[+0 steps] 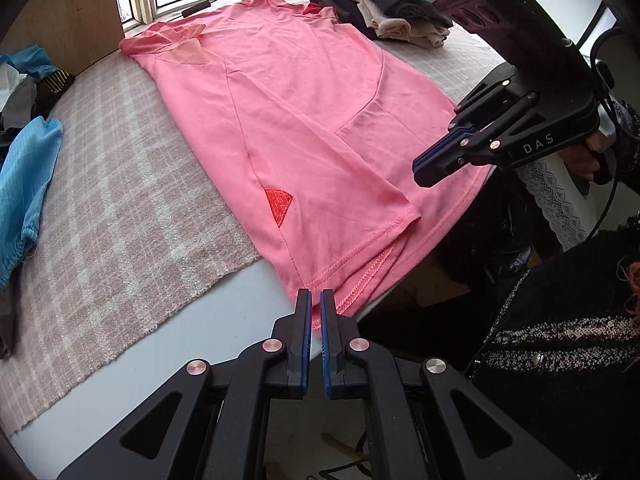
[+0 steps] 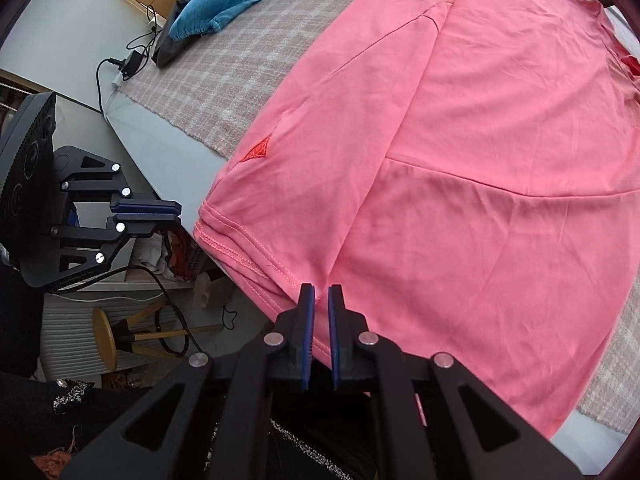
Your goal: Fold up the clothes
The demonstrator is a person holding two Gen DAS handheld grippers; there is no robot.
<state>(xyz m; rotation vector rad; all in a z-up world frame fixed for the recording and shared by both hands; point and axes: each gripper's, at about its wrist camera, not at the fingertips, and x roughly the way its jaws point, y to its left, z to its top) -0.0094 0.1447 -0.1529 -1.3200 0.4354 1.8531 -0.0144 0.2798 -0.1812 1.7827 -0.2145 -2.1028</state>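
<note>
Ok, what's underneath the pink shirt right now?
The pink shirt lies on a checked beige cloth, which shows to its left and far side. Its hem overhangs the table edge. Anything directly beneath the shirt is covered.

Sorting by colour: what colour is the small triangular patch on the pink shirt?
Red-orange, on the triangular patch; clearest in the left wrist view.

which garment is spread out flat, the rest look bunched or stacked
The pink shirt, laid open across the checked cloth. The blue garment lies crumpled at the left; the dark stack sits folded by the window.
</note>
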